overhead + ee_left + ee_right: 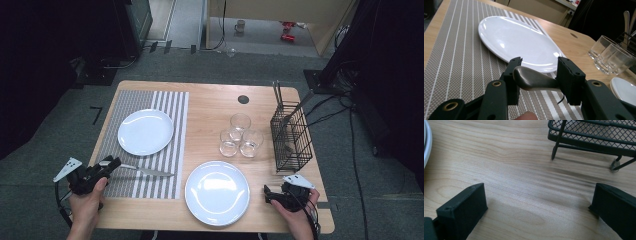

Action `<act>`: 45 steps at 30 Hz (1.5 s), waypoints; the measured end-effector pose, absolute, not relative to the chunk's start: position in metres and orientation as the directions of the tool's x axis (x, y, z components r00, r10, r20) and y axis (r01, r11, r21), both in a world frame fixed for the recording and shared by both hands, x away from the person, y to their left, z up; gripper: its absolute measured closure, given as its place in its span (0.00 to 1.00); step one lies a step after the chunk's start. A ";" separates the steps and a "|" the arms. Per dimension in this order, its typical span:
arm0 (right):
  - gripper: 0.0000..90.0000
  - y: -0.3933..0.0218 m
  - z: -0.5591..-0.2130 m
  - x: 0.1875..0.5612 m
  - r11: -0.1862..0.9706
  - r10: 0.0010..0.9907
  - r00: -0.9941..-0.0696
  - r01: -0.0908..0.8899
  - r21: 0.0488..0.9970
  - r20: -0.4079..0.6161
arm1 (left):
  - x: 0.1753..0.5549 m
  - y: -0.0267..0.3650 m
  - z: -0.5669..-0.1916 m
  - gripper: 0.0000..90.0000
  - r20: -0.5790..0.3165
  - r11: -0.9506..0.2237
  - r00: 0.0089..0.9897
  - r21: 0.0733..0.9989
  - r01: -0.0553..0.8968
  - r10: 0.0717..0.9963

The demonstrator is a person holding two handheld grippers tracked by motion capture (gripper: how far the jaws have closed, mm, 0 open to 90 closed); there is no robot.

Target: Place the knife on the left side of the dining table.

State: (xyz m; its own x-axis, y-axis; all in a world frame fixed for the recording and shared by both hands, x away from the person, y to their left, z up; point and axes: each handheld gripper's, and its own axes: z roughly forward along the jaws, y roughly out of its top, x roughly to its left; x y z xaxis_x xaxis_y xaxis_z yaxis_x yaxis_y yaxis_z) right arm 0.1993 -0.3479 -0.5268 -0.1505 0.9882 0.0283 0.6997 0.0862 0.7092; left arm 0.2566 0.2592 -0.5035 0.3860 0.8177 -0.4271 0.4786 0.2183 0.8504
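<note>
A table knife (145, 171) lies on the striped placemat (175, 105) below a white plate (145, 131), blade pointing right. My left gripper (112, 164) sits low at the knife's handle end. In the left gripper view the dark handle (534, 80) runs crosswise between the jaws of the left gripper (539, 65), which stand apart around it without a firm pinch. A second white plate (217, 192) sits on bare wood near the front edge. My right gripper (270, 195) rests just right of that plate, and the right gripper (539, 190) has its jaws wide apart over empty wood.
Three clear glasses (240, 135) stand grouped at the table's middle. A black wire basket (291, 137) with cutlery stands at the right edge, its foot (554, 152) close ahead of the right gripper. The table (210, 105) has a round cable hole at the back.
</note>
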 end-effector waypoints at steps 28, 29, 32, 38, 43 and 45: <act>0.00 -0.348 -0.527 0.199 0.085 0.988 -0.149 0.699 0.710 0.029 | 0.259 0.268 -0.518 0.61 -0.421 0.193 0.287 0.791 0.580 0.861; 0.00 -0.348 -0.527 0.199 0.085 0.988 -0.149 0.700 0.710 0.029 | 0.259 0.266 -0.518 0.60 -0.410 0.182 0.288 0.793 0.581 0.865; 0.00 -0.348 -0.527 0.199 0.085 0.988 -0.149 0.700 0.709 0.028 | 0.260 0.250 -0.515 0.57 -0.332 0.105 0.290 0.800 0.591 0.898; 0.00 -0.348 -0.527 0.199 0.085 0.988 -0.149 0.700 0.709 0.028 | 0.262 0.214 -0.509 0.44 -0.205 -0.027 0.314 0.800 0.600 0.927; 0.00 -0.348 -0.527 0.199 0.085 0.988 -0.149 0.699 0.710 0.028 | 0.268 0.190 -0.517 0.40 -0.095 -0.141 0.325 0.764 0.630 0.941; 0.00 -0.348 -0.527 0.199 0.085 0.988 -0.149 0.700 0.709 0.028 | 0.268 0.188 -0.517 0.39 -0.072 -0.161 0.330 0.762 0.627 0.941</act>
